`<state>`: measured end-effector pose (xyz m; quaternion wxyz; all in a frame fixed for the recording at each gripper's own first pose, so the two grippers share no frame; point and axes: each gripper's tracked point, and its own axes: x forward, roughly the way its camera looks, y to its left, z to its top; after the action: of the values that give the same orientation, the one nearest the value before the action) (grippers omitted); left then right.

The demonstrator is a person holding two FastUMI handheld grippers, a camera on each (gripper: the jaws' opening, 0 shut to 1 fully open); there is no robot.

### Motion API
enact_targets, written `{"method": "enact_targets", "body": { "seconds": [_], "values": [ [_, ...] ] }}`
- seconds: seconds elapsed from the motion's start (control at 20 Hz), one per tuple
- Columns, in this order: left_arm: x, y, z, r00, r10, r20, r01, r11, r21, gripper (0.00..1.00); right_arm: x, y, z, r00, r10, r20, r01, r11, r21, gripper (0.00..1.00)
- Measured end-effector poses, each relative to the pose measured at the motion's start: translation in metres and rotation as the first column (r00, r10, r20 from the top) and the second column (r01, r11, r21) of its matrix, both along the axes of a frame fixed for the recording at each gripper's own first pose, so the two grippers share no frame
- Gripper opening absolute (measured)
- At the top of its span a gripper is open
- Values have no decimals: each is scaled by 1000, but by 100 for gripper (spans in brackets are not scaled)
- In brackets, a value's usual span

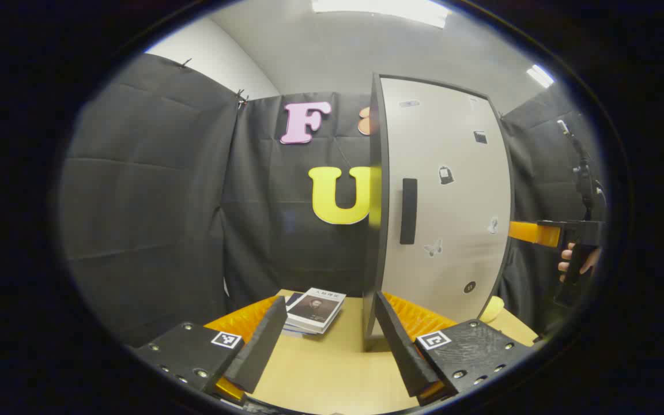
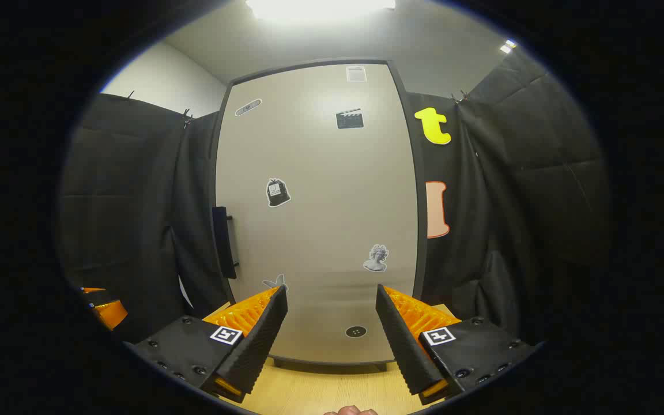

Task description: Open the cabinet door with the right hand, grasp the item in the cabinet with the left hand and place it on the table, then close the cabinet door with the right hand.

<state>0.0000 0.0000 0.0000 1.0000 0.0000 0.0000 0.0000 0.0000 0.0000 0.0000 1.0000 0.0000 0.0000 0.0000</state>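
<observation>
— What sits nearest you?

— My own fingers. Left gripper point(image 1: 331, 325): jaws spread apart, nothing between them, low over the wooden table point(image 1: 326, 374). Right gripper point(image 2: 332, 317): jaws also apart, empty, facing the cabinet door point(image 2: 320, 219) head-on and close.

— And past the left jaws?

— A small stack of books point(image 1: 314, 311) lies flat on the table, just beyond my left finger. To its right, the cabinet stands on the table, its door seen at a slant, the dark handle point(image 1: 408, 211) upright near the door's left edge.

— The door's state?

— Looks closed in the right gripper view; stickers dot its face. The item inside: cannot tell, hidden behind the door.

— Anything further off?

— In the left gripper view, a hand point(image 1: 578, 262) holds the other gripper by the cabinet's right side.
</observation>
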Motion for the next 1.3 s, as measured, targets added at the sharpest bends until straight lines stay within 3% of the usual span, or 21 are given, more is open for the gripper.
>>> {"method": "enact_targets", "body": {
  "seconds": [0.3,0.9,1.3],
  "values": [
    [3,2,5,1000,-16,9,16,1000,15,92,0,-8,9,999,-38,29,38,999,22,97],
    [37,-41,24,982,-181,48,180,983,31,94,-19,-49,11,974,-220,48,219,975,30,97],
    [48,-46,4,978,-206,24,206,979,-3,94,-21,-45,18,971,-233,52,231,972,43,98]
  ]
}}
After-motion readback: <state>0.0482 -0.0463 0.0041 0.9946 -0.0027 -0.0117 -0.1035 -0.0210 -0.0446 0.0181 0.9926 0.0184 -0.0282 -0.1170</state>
